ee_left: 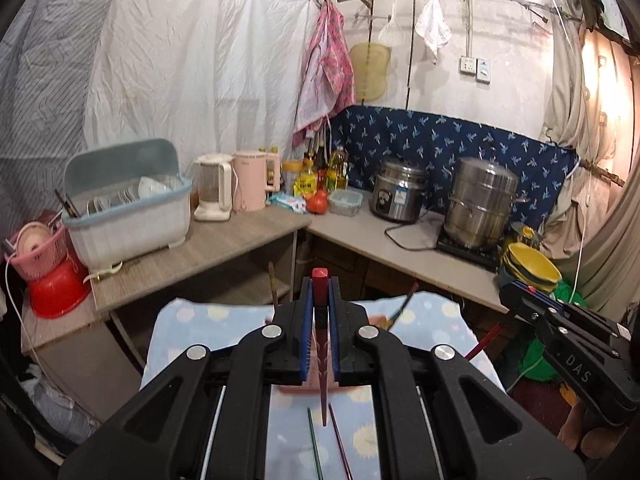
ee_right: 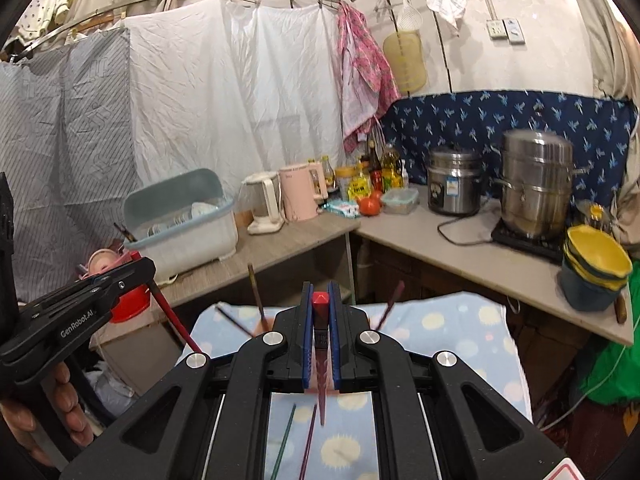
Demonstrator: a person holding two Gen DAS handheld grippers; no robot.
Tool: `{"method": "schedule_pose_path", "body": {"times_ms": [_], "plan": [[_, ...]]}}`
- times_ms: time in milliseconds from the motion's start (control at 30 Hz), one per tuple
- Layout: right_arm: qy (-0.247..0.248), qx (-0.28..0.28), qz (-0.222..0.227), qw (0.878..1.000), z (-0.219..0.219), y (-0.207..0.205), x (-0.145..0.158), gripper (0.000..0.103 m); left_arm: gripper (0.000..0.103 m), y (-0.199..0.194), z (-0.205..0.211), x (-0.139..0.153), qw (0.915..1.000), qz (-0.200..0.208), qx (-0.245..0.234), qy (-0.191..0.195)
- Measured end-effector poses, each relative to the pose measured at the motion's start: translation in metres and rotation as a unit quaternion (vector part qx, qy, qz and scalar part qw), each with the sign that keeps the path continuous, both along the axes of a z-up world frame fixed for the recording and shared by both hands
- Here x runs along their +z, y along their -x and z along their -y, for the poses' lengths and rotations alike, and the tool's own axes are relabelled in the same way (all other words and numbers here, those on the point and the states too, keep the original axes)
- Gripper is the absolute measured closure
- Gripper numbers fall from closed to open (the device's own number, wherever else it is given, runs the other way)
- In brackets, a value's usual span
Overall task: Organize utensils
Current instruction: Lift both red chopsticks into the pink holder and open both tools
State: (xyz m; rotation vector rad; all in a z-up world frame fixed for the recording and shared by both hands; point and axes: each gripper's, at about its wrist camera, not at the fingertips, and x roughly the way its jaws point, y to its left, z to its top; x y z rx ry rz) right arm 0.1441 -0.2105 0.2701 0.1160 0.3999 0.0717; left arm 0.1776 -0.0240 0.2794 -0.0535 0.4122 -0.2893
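Observation:
My left gripper (ee_left: 320, 284) is shut on a red chopstick (ee_left: 323, 360) that stands upright between its blue pads, tip down. My right gripper (ee_right: 320, 292) is shut the same way on a second red chopstick (ee_right: 321, 376). Each shows in the other's view: the right gripper (ee_left: 516, 292) at the right edge, the left gripper (ee_right: 136, 268) at the left with its chopstick (ee_right: 176, 326). Both hang above a blue dotted cloth (ee_right: 460, 320). A green chopstick (ee_right: 284, 440) and a purple chopstick (ee_right: 309, 440) lie on it. Further chopsticks (ee_right: 254, 288) rise from a pinkish holder (ee_left: 378, 320), mostly hidden.
An L-shaped counter behind carries a dish box (ee_left: 124, 208), two kettles (ee_left: 232, 184), bottles, a rice cooker (ee_left: 396, 196), a steel steamer pot (ee_left: 480, 204) and stacked yellow bowls (ee_left: 528, 268). A pink basket (ee_left: 38, 252) and red basin sit far left. A hand (ee_right: 60, 400) grips the left tool.

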Motion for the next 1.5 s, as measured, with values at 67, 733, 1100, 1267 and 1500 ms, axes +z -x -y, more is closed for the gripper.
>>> {"method": "schedule_pose_path", "body": {"times_ms": [67,733,1100,1267,1500], "plan": [[0.003,0.001,0.007,1.0,-0.003,-0.019,0.012,0.096,0.096,-0.015,0.003,0.011,0.9999,0.009,0.006,-0.001],[-0.002,-0.004,-0.003,1.0,-0.029,-0.151,-0.023,0.096,0.096,-0.125,0.008,-0.035,0.9986,-0.01,0.049,-0.017],[0.001,0.0,0.016,1.0,-0.032,-0.154,-0.009,0.096,0.096,-0.136,0.005,-0.072,0.9978,-0.041,0.049,-0.019],[0.013,-0.002,0.021,1.0,-0.039,-0.156,-0.006,0.096,0.096,-0.135,0.004,-0.072,0.9978,-0.042,0.048,-0.016],[-0.007,0.0,0.001,1.0,-0.035,-0.162,-0.023,0.096,0.096,-0.134,0.004,-0.073,0.9979,-0.042,0.046,-0.017]]}}
